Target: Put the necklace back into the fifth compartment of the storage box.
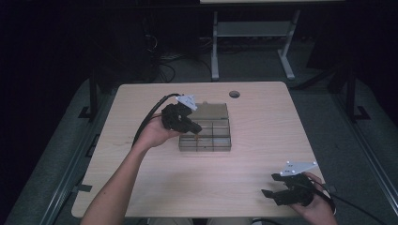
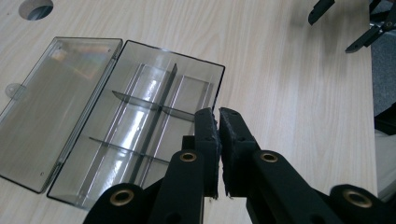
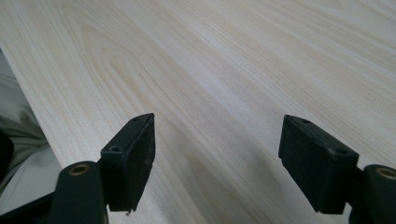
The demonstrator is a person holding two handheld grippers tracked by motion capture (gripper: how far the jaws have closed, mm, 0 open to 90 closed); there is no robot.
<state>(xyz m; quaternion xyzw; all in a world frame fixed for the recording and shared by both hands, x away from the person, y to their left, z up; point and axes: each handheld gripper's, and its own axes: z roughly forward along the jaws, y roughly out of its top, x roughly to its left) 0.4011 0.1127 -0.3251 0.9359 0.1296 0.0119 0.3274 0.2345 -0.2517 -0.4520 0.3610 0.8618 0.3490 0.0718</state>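
A clear smoky compartment box lies in the middle of the wooden table. Its lid is folded flat open on the far side. My left gripper hovers over the box's left edge with its jaws pressed together and nothing visible between them. A tiny orange speck shows under its tip; I cannot tell what it is. My right gripper is open just above bare wood near the front right corner, and it also appears far off in the left gripper view.
A round cable hole sits near the table's far edge. Behind the table stands another desk's white frame, with cables on the dark floor. The table's front edge runs close to the right hand.
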